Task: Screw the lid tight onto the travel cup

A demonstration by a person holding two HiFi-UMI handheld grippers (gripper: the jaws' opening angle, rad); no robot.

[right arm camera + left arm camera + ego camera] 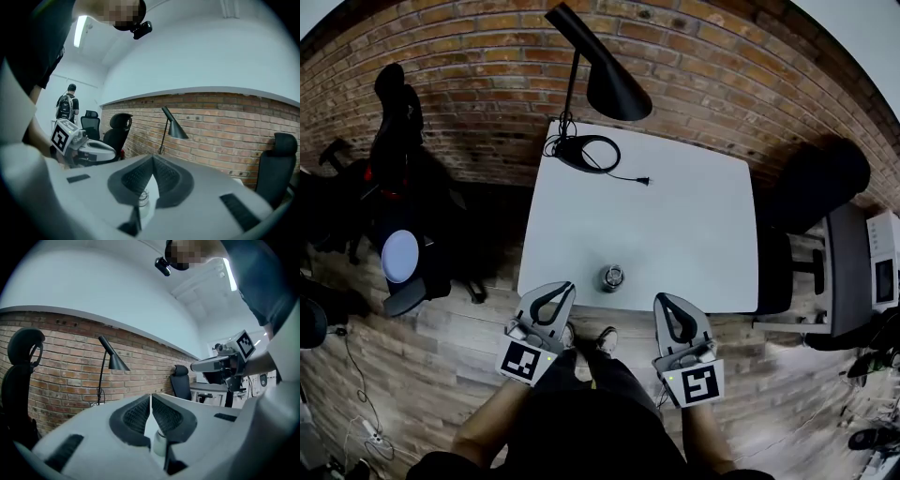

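Person's forearms (492,422) and lap fill the bottom of the head view, shoes (607,339) on the wood floor (422,375) just below the surface edge. Each hand holds tongs, both short of the near edge, over the floor, not over the surface.

L tongs (563,288): clenched, tips meeting, nothing gripped. Pointing toward the surface, angled a bit to the right.

R tongs (661,300): clenched too, pads together, empty. Angled slightly to the left.

Travel cup (612,277) stands upright on the white surface (694,225), right at its near edge, approx between the two sets of tongs and just ahead of both; touches neither. In both gripper views it shows beyond the closed tips, low in the gap. Metallic top on it; can't tell if the lid is seated or screwed.

Far side of the surface: black lamp (605,80) w/ ring base (589,153), its cord and plug (642,180) lying loose, well apart from the cup. Brick wall (722,66) behind. Black office chairs (398,187) to the left.
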